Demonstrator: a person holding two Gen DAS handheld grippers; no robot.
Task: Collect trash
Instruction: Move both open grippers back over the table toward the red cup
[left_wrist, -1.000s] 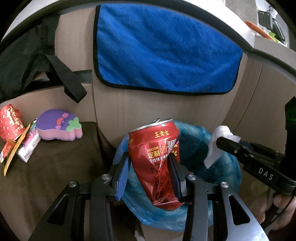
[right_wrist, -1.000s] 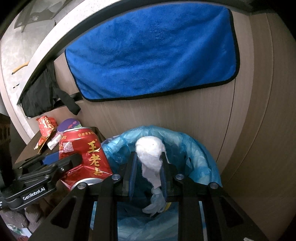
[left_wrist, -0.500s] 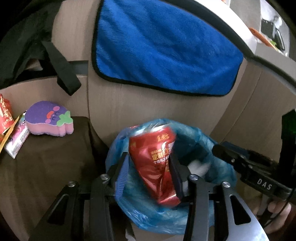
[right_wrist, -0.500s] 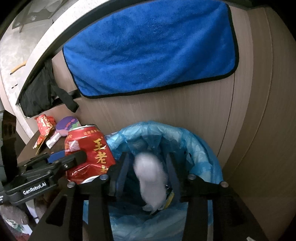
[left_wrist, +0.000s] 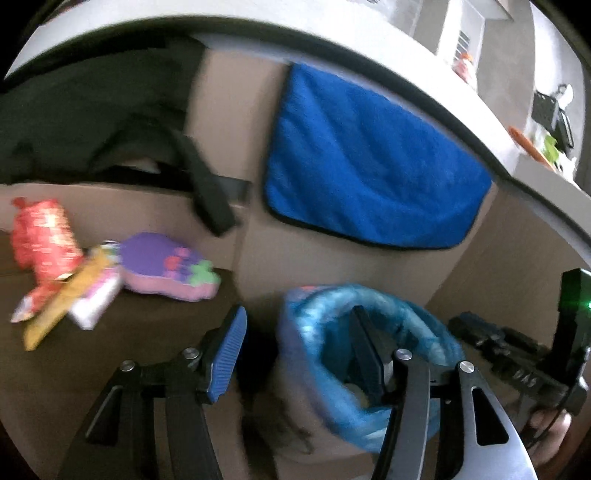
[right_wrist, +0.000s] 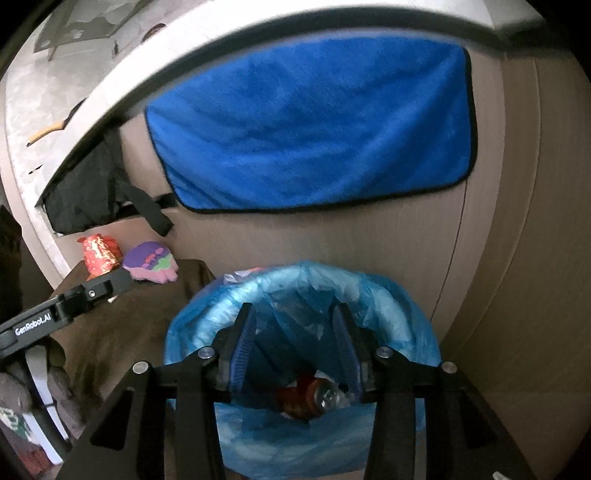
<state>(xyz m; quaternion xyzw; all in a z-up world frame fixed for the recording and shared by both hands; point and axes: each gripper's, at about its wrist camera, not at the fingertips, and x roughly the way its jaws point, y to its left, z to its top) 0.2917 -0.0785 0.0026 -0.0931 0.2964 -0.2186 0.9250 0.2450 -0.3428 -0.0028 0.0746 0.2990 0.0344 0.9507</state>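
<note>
A bin lined with a blue bag (right_wrist: 388, 306) stands against the wooden cabinet; it also shows in the left wrist view (left_wrist: 417, 325). The red can (right_wrist: 308, 400) lies at its bottom beside white tissue (right_wrist: 343, 397). My right gripper (right_wrist: 293, 332) is open and empty over the bin's mouth. My left gripper (left_wrist: 297, 341) is open and empty at the bin's left rim. A red wrapper (left_wrist: 44, 240), a yellow and white packet (left_wrist: 74, 299) and a purple toy (left_wrist: 166, 267) lie on the brown surface (left_wrist: 122, 347) to the left.
A blue towel (right_wrist: 314, 129) hangs on the cabinet front above the bin. A black bag with a strap (left_wrist: 207, 184) hangs from an open shelf at the left. A grey countertop (right_wrist: 74, 85) runs above.
Both grippers have opened. The can and the tissue have dropped into the bin. The left gripper has swung to the left, away from the bin's middle.
</note>
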